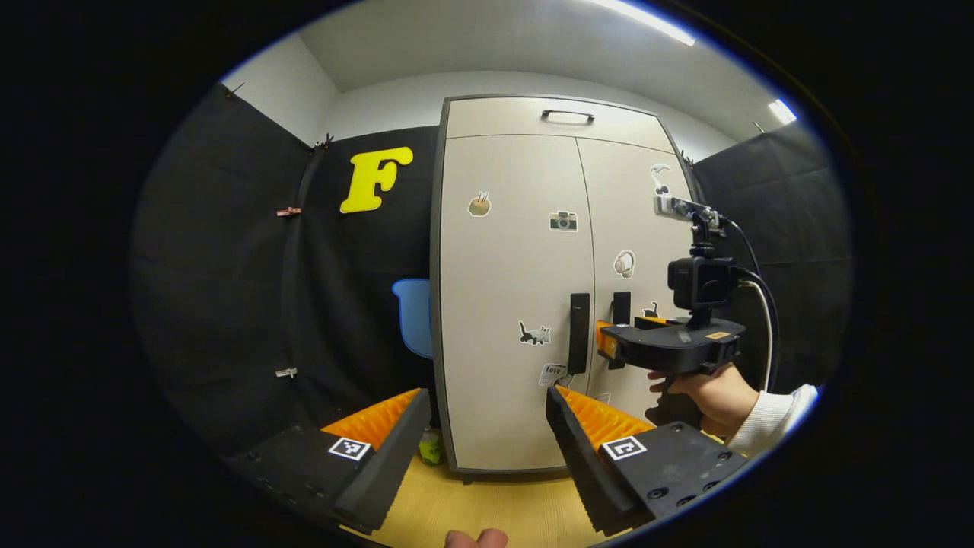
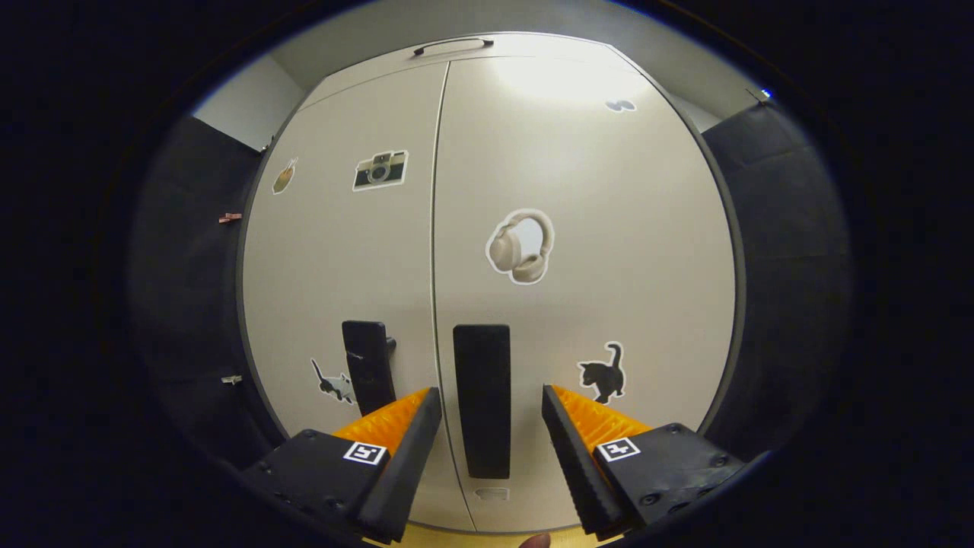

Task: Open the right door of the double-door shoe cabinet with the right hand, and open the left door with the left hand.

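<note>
— Standing shut at the booth's back wall, the shoe cabinet has both doors closed.
— And the right gripper?
— Fingers apart, straddling the right door's handle, not pressing it.
— The left gripper?
— Fingers apart too, well back from the left door's handle.

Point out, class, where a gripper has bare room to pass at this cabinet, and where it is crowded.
Free: the pale left door face between the grey cabinet edge and its black handle; also the wooden floor strip before the cabinet. Crowded: the centre seam, where the right gripper, open, straddles the right door's black handle close beside the left one.
</note>
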A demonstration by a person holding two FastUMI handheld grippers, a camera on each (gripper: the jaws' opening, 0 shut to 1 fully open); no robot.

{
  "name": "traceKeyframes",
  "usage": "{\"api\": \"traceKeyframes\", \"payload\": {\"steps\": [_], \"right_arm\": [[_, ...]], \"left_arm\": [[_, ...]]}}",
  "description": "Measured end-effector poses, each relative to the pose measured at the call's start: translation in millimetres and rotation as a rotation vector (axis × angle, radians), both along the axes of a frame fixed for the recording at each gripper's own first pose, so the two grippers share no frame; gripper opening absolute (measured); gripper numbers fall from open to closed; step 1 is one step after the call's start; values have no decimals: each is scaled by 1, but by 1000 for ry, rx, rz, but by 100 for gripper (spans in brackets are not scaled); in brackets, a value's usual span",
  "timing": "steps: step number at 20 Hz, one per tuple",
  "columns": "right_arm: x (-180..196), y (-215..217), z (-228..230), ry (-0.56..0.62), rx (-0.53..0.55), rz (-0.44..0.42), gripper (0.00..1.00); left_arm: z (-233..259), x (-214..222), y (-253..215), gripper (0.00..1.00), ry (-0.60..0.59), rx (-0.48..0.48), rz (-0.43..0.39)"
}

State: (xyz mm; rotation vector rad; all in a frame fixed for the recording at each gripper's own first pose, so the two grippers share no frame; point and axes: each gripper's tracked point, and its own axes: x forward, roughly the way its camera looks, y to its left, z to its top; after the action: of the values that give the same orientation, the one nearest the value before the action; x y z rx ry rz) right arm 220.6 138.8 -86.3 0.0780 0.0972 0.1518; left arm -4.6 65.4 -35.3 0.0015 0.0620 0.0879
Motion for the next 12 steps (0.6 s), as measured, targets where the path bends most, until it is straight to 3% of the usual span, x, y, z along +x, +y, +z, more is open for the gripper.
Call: {"api": "traceKeyframes", "payload": {"steps": [1, 2, 4, 5, 6, 10, 12], "right_arm": [[5, -1, -7, 18, -7, -15, 84], [3, -4, -3, -10, -11, -32, 63], [3, 3, -9, 8, -13, -9, 47], [4, 0, -8, 5, -8, -11, 47], [6, -5, -8, 10, -1, -32, 35], [5, 0, -8, 13, -25, -30, 24], [5, -1, -8, 16, -5, -35, 24]], "left_arm": [[0, -1, 0, 95, -1, -1, 2], [-1, -1, 1, 94, -2, -2, 3], [-1, -2, 1, 94, -2, -2, 6], [-1, -2, 1, 95, 0, -3, 7], [-2, -3, 1, 95, 2, -3, 9], [-1, -9, 0, 95, 4, -15, 17], [-1, -12, 0, 95, 6, -19, 18]]}}
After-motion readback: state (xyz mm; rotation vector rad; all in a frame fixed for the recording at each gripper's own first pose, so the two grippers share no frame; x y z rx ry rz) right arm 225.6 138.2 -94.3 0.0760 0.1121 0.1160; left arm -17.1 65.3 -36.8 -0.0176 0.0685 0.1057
